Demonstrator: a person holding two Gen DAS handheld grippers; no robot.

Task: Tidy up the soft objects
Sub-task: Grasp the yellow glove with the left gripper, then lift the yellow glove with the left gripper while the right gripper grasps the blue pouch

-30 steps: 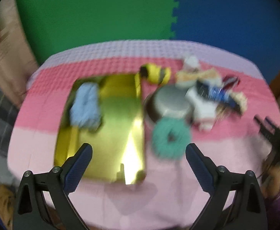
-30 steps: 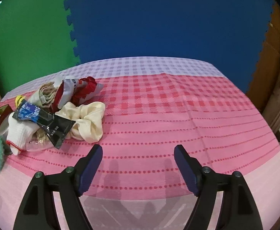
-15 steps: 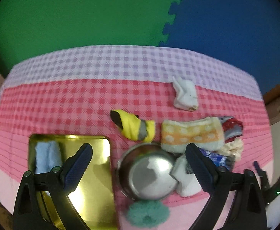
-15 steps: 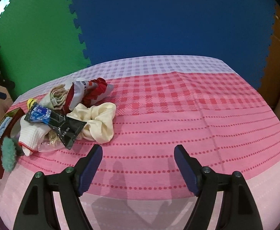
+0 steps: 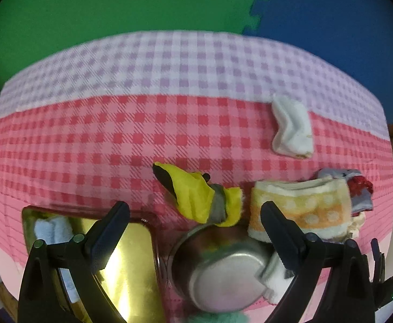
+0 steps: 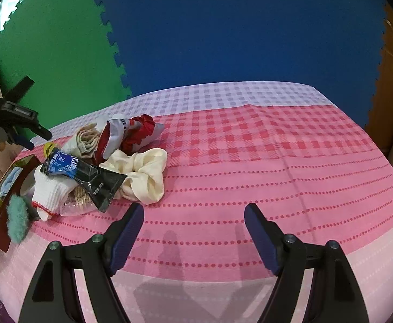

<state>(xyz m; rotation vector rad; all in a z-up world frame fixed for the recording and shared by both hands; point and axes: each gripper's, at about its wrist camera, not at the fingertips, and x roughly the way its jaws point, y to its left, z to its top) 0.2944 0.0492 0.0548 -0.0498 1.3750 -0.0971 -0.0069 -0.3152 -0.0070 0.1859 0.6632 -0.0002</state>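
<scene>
L tongs [image 5: 193, 215] open, nothing between them, pointing steeply down over the table [image 5: 88, 140]. Yellow sock [image 5: 196, 196] lies just ahead of the gap, its near end touching or overhanging the rim of the metal bowl [image 5: 218, 277] (can't tell which). Gold tray [image 5: 131, 277] under the L finger, w/ a blue cloth [image 5: 51, 228] in its far corner. Orange towel [image 5: 301, 207] just beyond the R finger, white cloth [image 5: 292, 132] well beyond that.

R tongs [image 6: 193, 220] also open and empty, over bare cloth. Pile of soft things starts just ahead-left of its L finger: cream scrunchie [image 6: 145, 172], white sock [image 6: 51, 191], black-blue packet [image 6: 88, 175] lying across them.

Risks (judgement):
- Sock sits tight against bowl and towel; a wide close could catch the bowl rim or towel edge and drag both.
- Sock is limp, so a pinch on one fold may let the rest trail over the bowl.
- Packet isn't soft; grabbing the pile blind could carry it along.

Room: open table far of L tongs, and right of R tongs to the edge. Near edge close under both.
</scene>
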